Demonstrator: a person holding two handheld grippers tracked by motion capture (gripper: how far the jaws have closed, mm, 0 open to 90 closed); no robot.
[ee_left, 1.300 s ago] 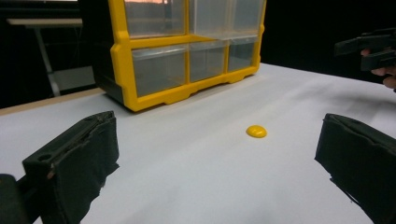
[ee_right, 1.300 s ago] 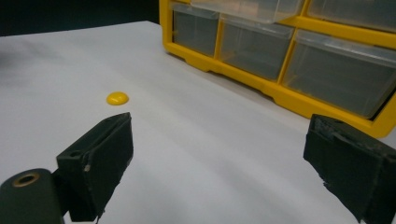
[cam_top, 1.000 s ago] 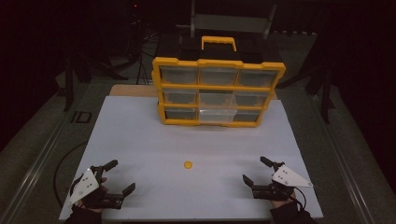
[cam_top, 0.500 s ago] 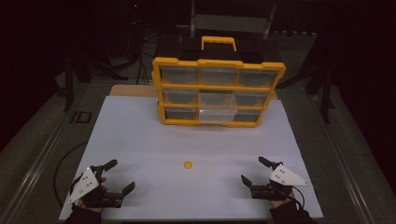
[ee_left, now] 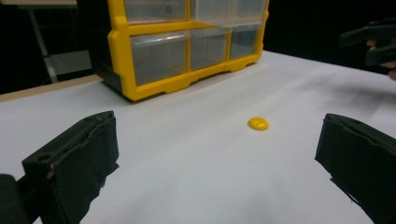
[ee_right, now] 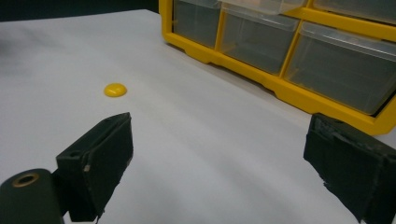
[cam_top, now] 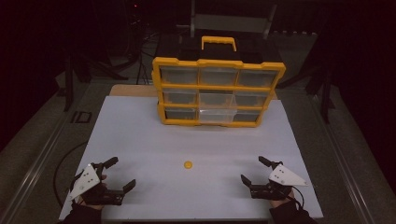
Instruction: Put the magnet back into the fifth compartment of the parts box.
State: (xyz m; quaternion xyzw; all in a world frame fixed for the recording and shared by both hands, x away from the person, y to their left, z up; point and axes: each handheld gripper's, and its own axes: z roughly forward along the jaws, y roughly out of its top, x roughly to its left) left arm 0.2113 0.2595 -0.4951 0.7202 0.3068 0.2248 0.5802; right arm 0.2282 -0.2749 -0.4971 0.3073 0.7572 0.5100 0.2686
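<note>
A small yellow dome-shaped piece (cam_top: 188, 164) lies on the white table (cam_top: 140, 135), midway between my two grippers. My left gripper (cam_top: 120, 173) rests near the front left corner, open, jaws wide apart and empty. Through its own view the yellow piece (ee_left: 258, 123) sits ahead and to the right of centre. My right gripper (cam_top: 252, 170) rests near the front right corner, also open and empty. From there the piece (ee_right: 115, 89) lies ahead to the left. A yellow drawer cabinet (cam_top: 218, 92) with clear drawers stands at the back of the table.
The cabinet (ee_left: 187, 46) has three rows of clear drawers and a yellow handle (cam_top: 218, 42) on top; it looms close on the right (ee_right: 289, 51) of the right gripper view. Dark floor and stands surround the table. The other gripper (ee_left: 373, 42) shows far right.
Both grippers have barely shifted; the right one has eased slightly toward the front edge. Nothing was grasped or released.
</note>
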